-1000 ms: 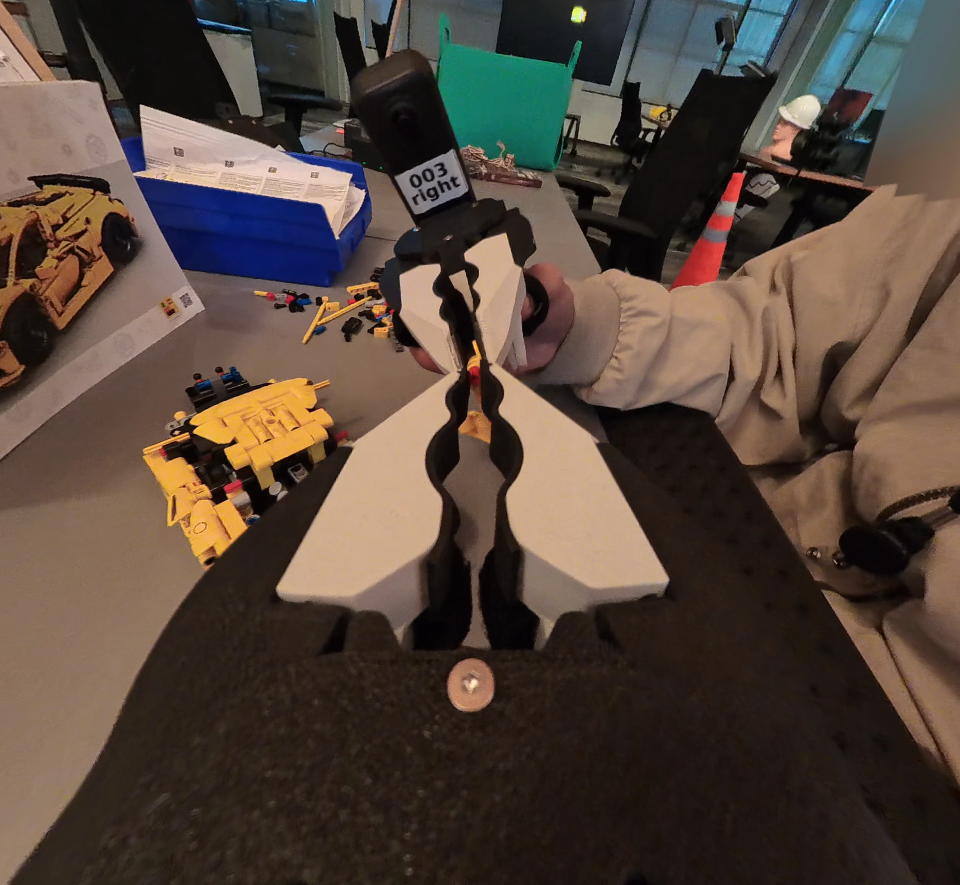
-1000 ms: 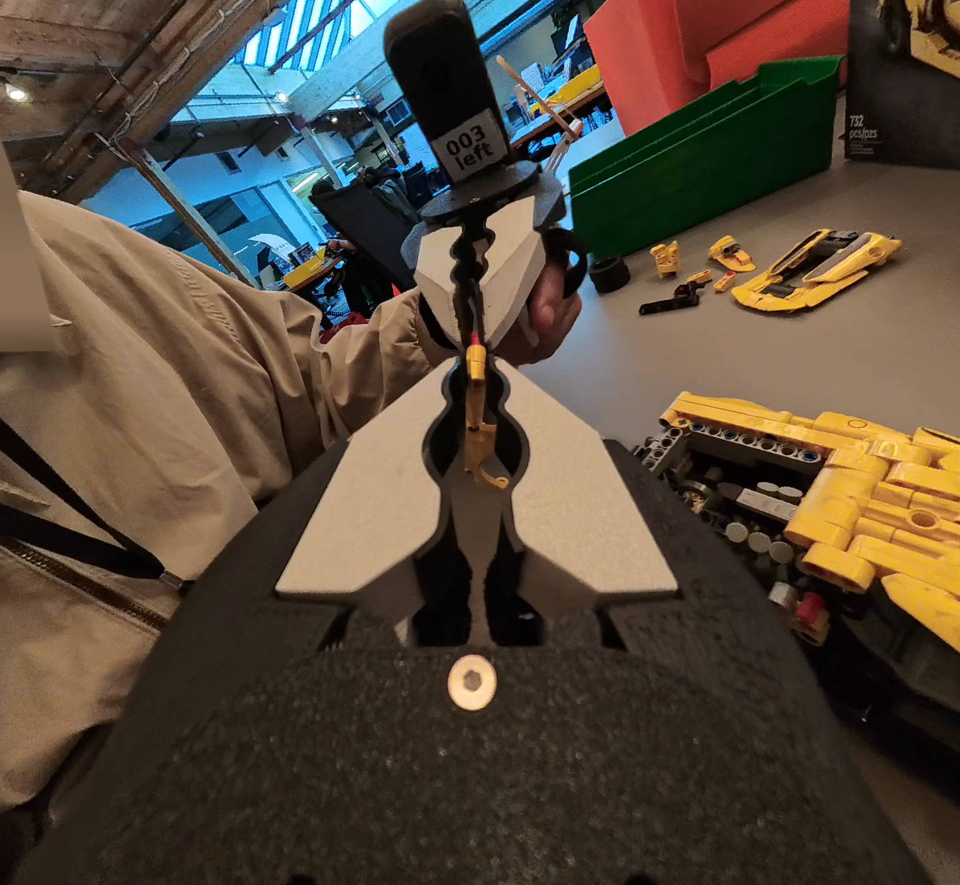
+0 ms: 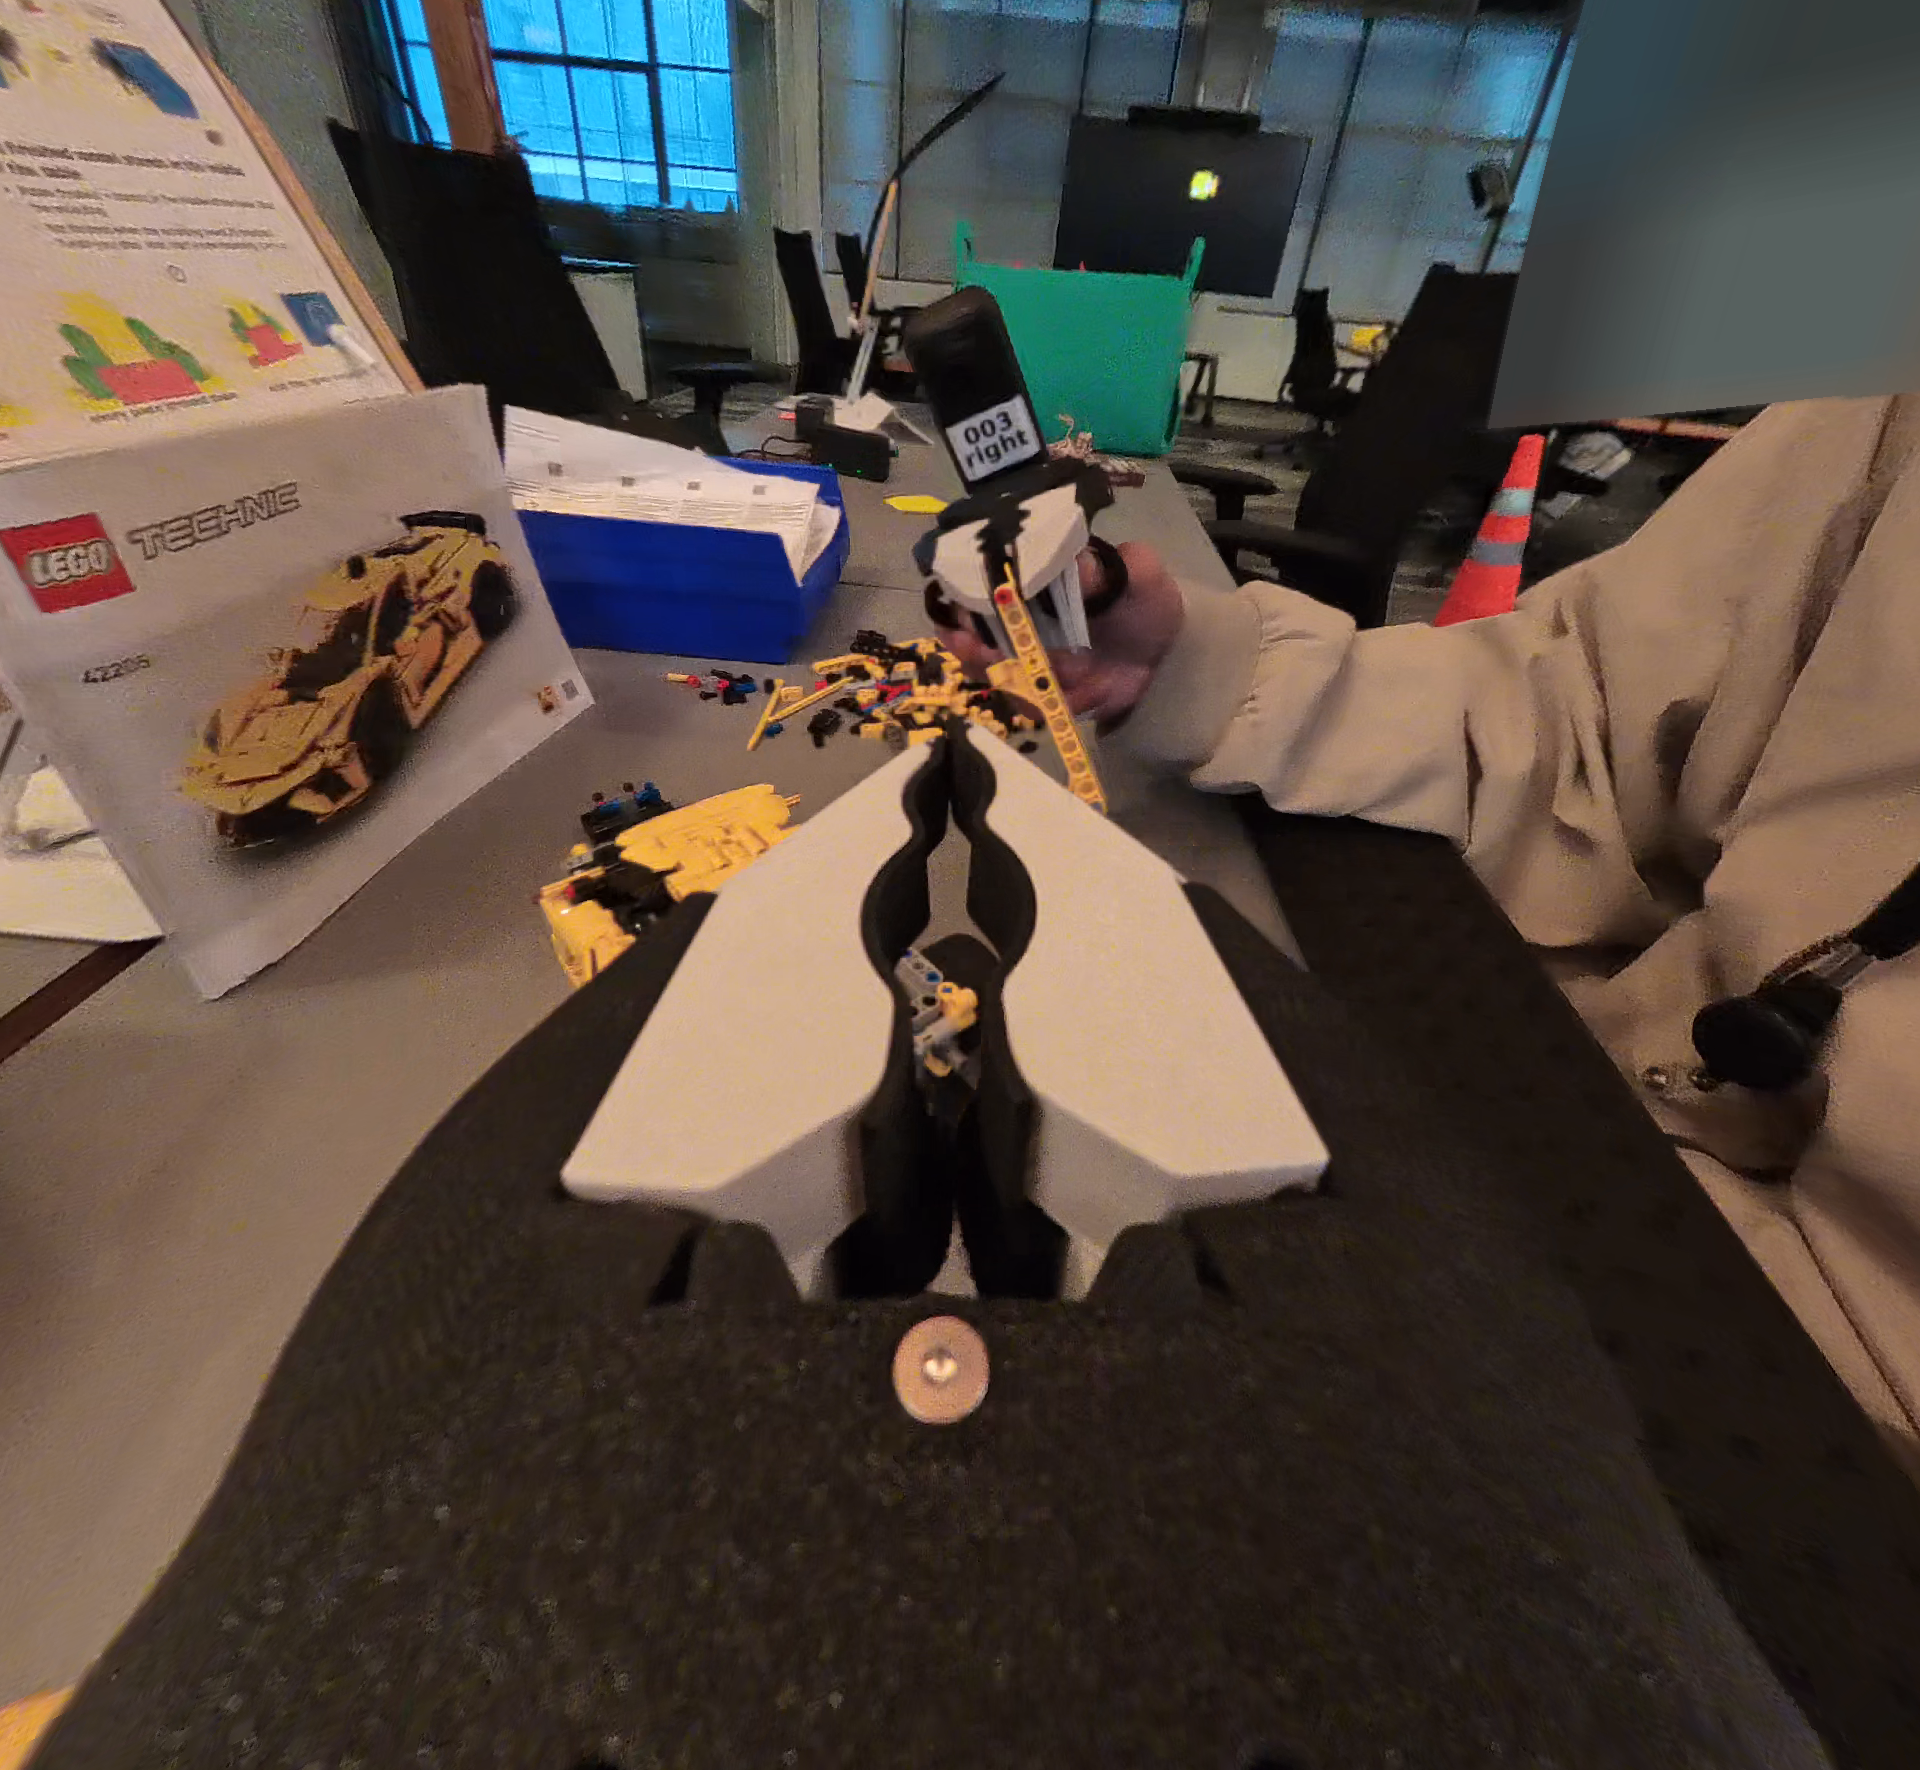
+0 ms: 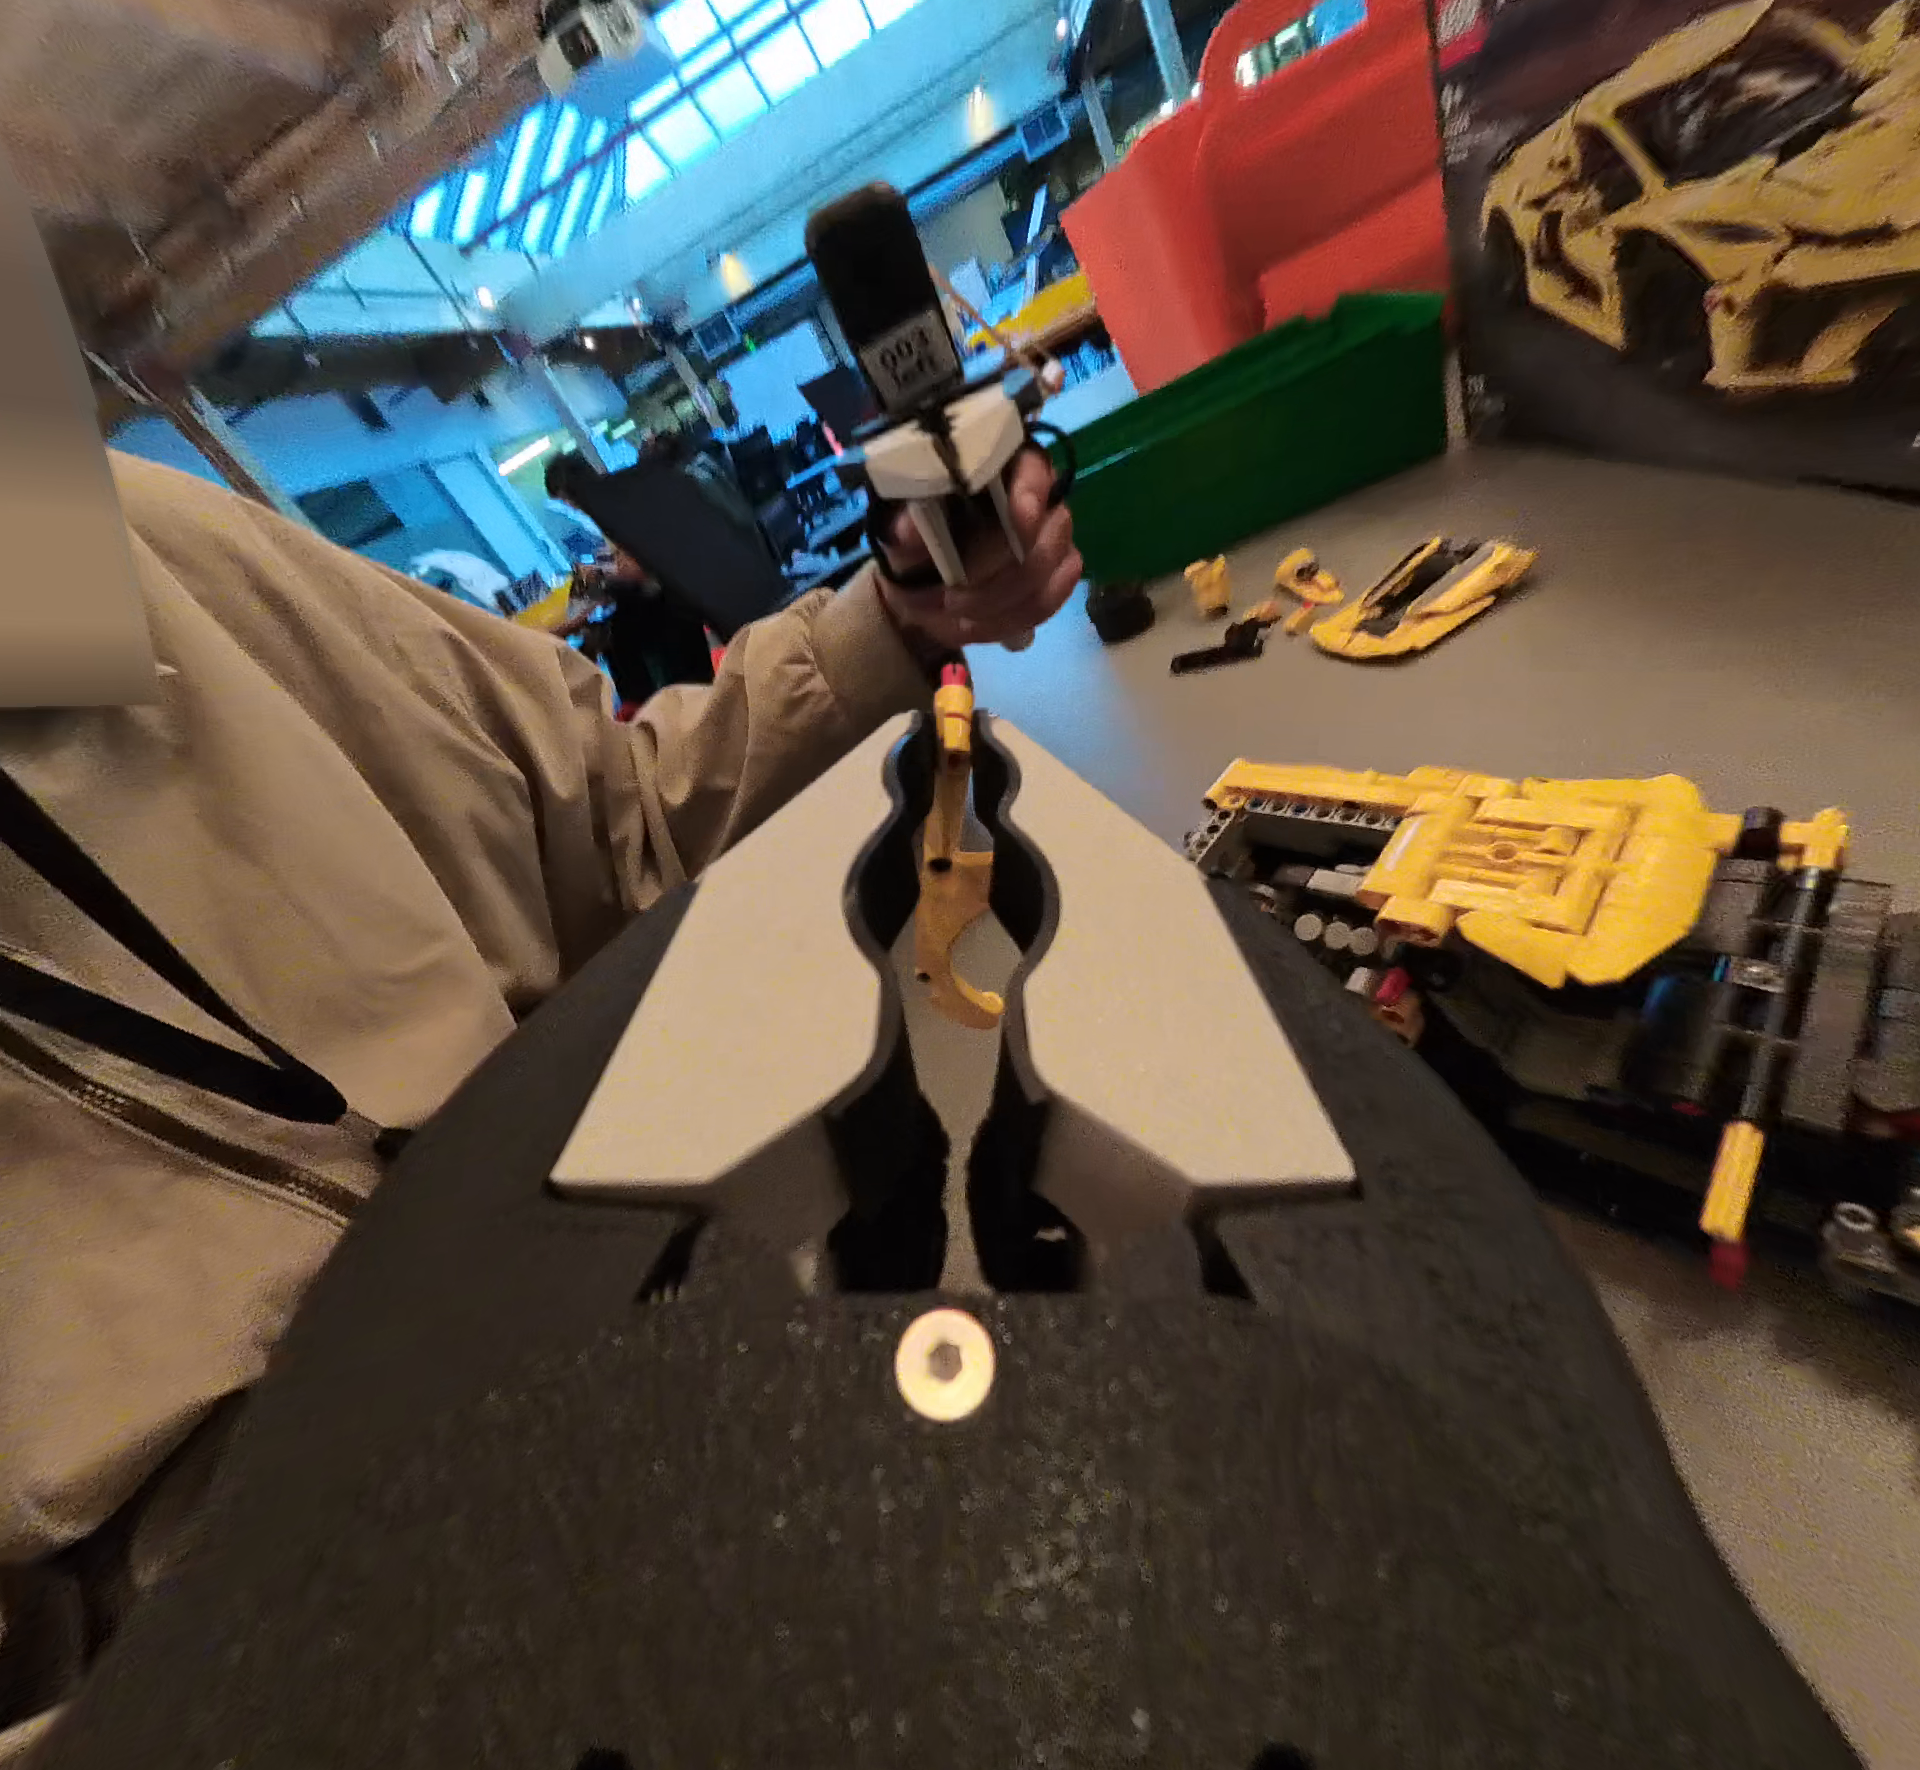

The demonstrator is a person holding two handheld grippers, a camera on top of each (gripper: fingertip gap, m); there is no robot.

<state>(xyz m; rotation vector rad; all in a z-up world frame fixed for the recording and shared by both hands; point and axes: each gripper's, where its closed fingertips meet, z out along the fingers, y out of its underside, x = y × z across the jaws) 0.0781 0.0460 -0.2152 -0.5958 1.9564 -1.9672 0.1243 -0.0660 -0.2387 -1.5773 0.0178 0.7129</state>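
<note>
The grey table [image 3: 312, 1097] carries the same clutter as a second ago, but both cameras now see it from farther back and higher. The printed booklet with the yellow car [image 3: 291, 660] stands at nine o'clock in the left wrist view, and the dark car box [image 4: 1683, 193] fills two o'clock in the right wrist view. The half-built yellow car [image 4: 1507, 879] lies at three o'clock of the right gripper's fingers. The blue bin of papers [image 3: 675, 577] sits at eleven o'clock in the left view, with the heap of loose parts [image 3: 894, 692] just below it. The main change is between the tools: a second ago the two sets of fingertips met nose to nose around one small yellow and red part, and now they are well apart, each facing the other across open air. The right gripper [image 4: 951, 733] is squeezed almost closed on a long yellow beam [image 4: 945, 868], which runs along the slot between its fingers. The beam's red pin [image 4: 951, 676] pokes out past the tips at twelve o'clock. The left gripper [image 3: 951, 744] has its tips pressed together, and a small grey and yellow connector [image 3: 935, 1003] sits back in the hollow behind them. It looks pinched there, though how firmly is hard to tell.
</note>
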